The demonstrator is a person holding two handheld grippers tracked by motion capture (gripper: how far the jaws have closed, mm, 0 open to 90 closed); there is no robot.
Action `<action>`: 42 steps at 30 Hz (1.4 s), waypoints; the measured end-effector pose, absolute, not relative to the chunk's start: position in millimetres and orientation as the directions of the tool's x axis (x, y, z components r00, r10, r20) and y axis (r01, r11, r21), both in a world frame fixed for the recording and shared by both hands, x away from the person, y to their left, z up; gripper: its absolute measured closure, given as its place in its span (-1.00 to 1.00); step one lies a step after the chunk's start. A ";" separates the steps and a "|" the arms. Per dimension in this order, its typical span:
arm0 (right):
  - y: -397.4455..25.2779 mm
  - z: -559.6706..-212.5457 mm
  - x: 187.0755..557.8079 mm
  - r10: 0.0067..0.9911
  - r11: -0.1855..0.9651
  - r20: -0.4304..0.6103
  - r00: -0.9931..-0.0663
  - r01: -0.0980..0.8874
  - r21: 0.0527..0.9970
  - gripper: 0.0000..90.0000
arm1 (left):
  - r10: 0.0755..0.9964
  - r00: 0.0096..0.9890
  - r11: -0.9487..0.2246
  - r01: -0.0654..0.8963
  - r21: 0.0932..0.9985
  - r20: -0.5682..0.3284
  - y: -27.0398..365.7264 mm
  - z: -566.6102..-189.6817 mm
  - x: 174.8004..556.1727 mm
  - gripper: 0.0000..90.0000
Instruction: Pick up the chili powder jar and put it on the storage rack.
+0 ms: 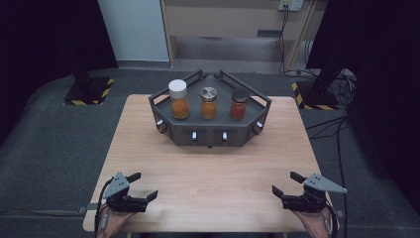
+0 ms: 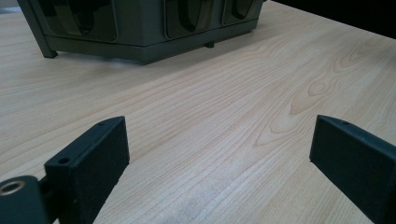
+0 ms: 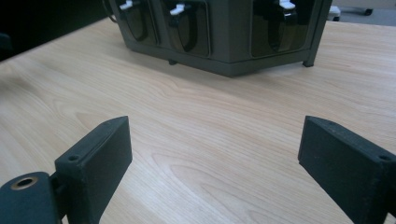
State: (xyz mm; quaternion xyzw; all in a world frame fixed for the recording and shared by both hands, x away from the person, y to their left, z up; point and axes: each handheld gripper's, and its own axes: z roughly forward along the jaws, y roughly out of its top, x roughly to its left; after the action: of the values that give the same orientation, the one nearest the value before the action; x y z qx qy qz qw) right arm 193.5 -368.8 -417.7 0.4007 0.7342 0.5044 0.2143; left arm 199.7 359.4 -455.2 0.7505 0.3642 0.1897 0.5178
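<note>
Wooden table (image 1: 213,168), pale grain, running from the near edge to a dark rack (image 1: 210,131) at the far middle. Near left corner: left gripper (image 1: 140,185), held in a hand (image 1: 111,224) coming up from the near edge, jaws spread wide, nothing between them but bare wood; from the left gripper view, the same gap (image 2: 219,144) over the tabletop, the rack's (image 2: 140,37) base far ahead and to the left. On the rack, well apart from both grippers, left to right: white-lid jar (image 1: 179,99) with orange contents, metal-lid jar (image 1: 208,102) also orange, dark-lid jar (image 1: 239,104) with red contents; all three upright, side by side, not touching. Small white knobs along the rack's near face. Near right corner: right gripper (image 1: 287,182), likewise in a hand (image 1: 314,225), jaws wide apart and gripping nothing; from the right gripper view, open span (image 3: 215,140) above plain wood, the rack's (image 3: 224,42) front panels far ahead.
</note>
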 end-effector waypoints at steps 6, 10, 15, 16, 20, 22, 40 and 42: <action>-368.5 -421.0 194.8 0.799 0.177 0.090 -0.594 0.376 0.910 -0.79 | 0.740 0.666 -0.203 0.348 0.915 -0.090 358.9 -455.0 199.8 -0.91; -370.4 -424.5 196.3 0.792 0.170 0.099 -0.602 0.374 0.912 -0.79 | 0.738 0.669 -0.204 0.347 0.915 -0.089 358.8 -455.0 200.2 -0.91; -369.4 -426.2 198.4 0.786 0.182 0.096 -0.611 0.376 0.909 -0.79 | 0.735 0.672 -0.206 0.346 0.915 -0.088 358.3 -455.0 200.5 -0.91; -368.7 -426.4 198.7 0.786 0.186 0.092 -0.611 0.376 0.908 -0.79 | 0.735 0.672 -0.207 0.346 0.915 -0.088 358.3 -455.0 200.6 -0.91; -366.8 -426.7 197.9 0.791 0.192 0.081 -0.607 0.371 0.908 -0.79 | 0.734 0.673 -0.206 0.343 0.916 -0.087 358.2 -455.1 200.4 -0.91; -367.6 -427.4 197.4 0.794 0.188 0.080 -0.603 0.368 0.911 -0.79 | 0.735 0.672 -0.207 0.342 0.916 -0.085 358.1 -455.0 200.3 -0.91; -371.6 -433.4 195.4 0.827 0.143 0.082 -0.556 0.350 0.926 -0.79 | 0.740 0.667 -0.195 0.334 0.922 -0.085 359.3 -454.8 197.7 -0.91; -371.8 -433.5 195.8 0.828 0.143 0.085 -0.554 0.355 0.924 -0.79 | 0.740 0.667 -0.195 0.334 0.922 -0.085 359.2 -454.7 197.7 -0.91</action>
State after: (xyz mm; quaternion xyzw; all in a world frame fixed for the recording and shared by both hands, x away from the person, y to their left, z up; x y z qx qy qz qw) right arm 195.8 -371.8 -433.5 0.4112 0.7194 0.5093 0.2322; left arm 197.7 359.2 -454.7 0.7482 0.3587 0.1941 0.5233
